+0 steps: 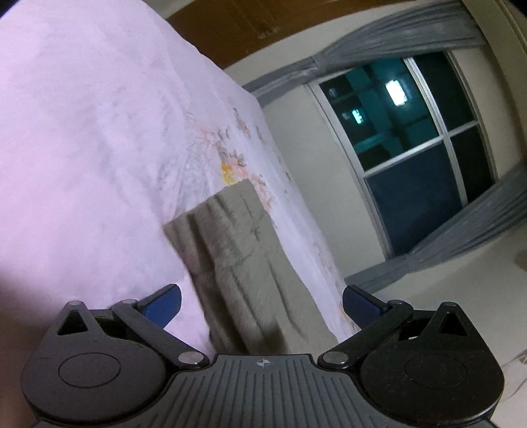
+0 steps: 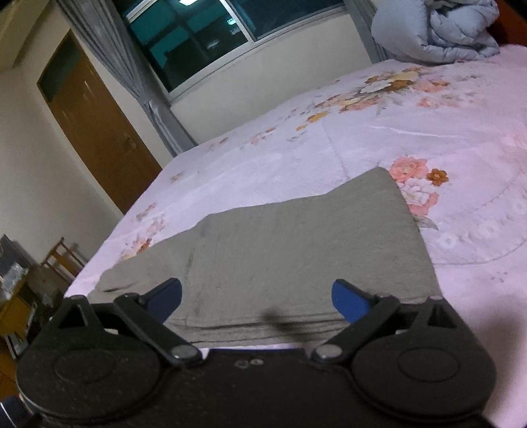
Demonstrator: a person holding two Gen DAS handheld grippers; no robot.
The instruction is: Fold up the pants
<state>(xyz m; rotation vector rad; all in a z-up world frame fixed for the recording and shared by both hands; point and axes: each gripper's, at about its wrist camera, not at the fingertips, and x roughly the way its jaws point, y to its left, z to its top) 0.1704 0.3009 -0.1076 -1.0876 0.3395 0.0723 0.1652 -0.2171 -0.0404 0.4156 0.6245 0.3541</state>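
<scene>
1. Two grippers hang over a bed with a pink floral sheet, each seen from its own wrist camera.
2. Grey-green pants lie folded flat on the sheet, near the bed's edge on the side toward the window; several stacked layers show along the fold edge closest to the right camera.
3. On the right gripper, the jaws stand wide apart, with nothing pinched; its blue fingertips hover over the near edge of the pants, and the pictures do not show whether they touch the cloth.
4. On the left gripper, the jaws are likewise spread wide and hold nothing; the pants run between and beyond its blue fingertips, the view rolled to one side and blurred.
5. Beyond the pants, at the head of the bed, a crumpled pale blue duvet sits on the sheet.
6. Grey curtains frame the dark window, and a brown door stands beside them.
</scene>
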